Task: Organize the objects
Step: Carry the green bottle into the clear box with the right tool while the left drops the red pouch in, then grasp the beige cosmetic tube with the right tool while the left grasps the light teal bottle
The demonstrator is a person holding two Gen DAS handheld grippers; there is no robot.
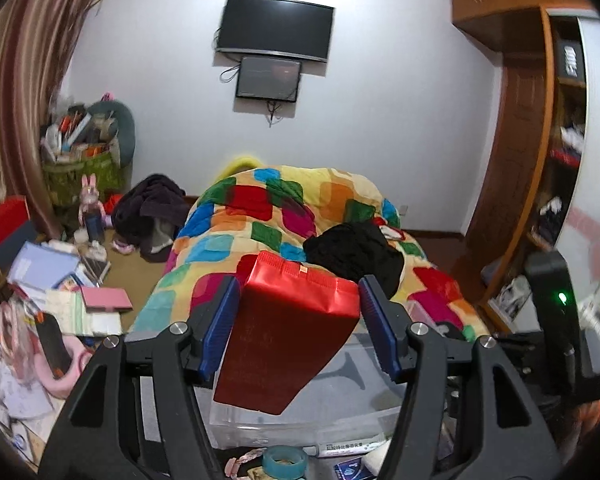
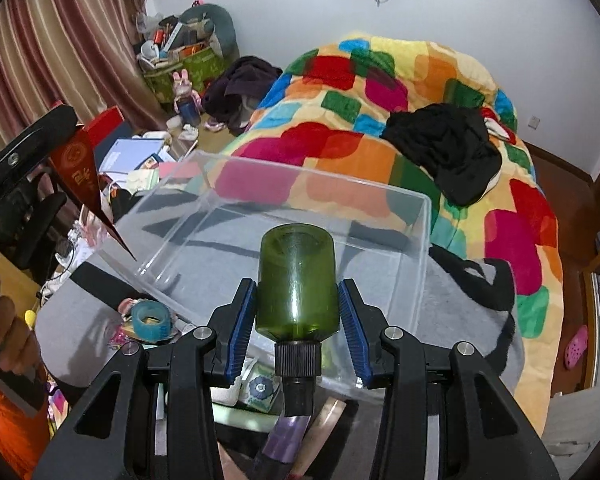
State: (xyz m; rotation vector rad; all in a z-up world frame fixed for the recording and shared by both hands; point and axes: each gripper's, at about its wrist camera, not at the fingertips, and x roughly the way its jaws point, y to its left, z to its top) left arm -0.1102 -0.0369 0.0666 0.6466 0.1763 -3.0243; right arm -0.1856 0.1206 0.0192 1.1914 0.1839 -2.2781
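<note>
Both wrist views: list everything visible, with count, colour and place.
red pouch: one, red, in left gripper
green bottle: one, green, black cap, in right gripper
clear bin: one, transparent, empty, before both grippers
tape roll: one, teal, beside bin
quilt: one, multicoloured, on bed
black garment: one, on quilt
screens: two, black, on wall
left gripper: gripping pouch
right gripper: gripping bottle

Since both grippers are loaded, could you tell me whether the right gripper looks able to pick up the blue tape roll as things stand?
Probably not: the right gripper is shut on a green bottle, so its jaws are full, though the blue tape roll lies uncovered.
</note>
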